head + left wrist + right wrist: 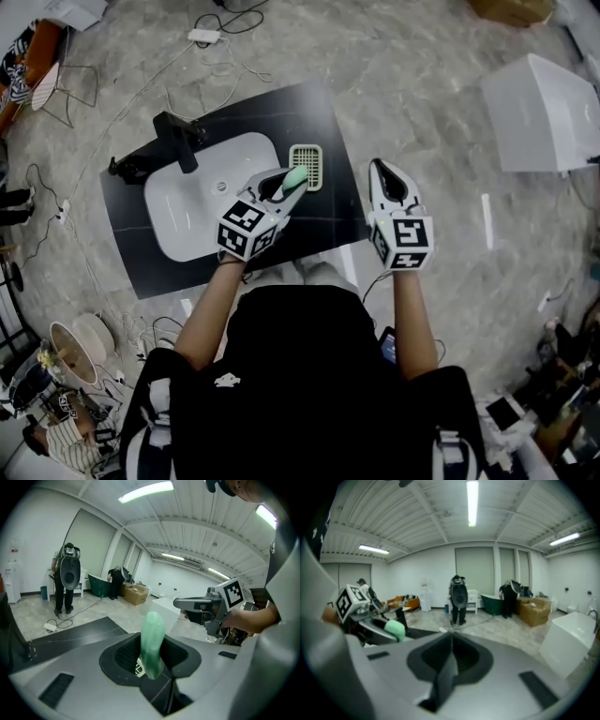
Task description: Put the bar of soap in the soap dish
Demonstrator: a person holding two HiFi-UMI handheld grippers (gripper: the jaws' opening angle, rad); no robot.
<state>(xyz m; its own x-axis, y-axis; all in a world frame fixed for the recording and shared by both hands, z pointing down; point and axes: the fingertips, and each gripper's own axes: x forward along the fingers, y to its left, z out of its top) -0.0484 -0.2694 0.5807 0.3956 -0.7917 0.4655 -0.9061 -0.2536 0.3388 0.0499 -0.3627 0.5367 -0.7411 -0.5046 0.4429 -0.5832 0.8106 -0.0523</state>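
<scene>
Our left hand-held gripper (284, 186) holds the soap (295, 178) by the dish (309, 156); next we lower and release. Our right hand-held gripper (382, 172) is closed, empty.

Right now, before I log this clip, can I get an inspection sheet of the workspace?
Surface: black countertop with a white basin and a black faucet.
Job's things: green bar of soap held on end, close by the slatted soap dish and not yet in it.
Clutter: nothing seen on the countertop.
Grippers: left gripper shut on the bar of soap; right gripper shut and empty, off the countertop's right edge.
Cables: white cables and a power strip on the floor beyond the countertop.
Surroundings: stone-patterned floor, a white box at right, a person standing at the back of the room.
</scene>
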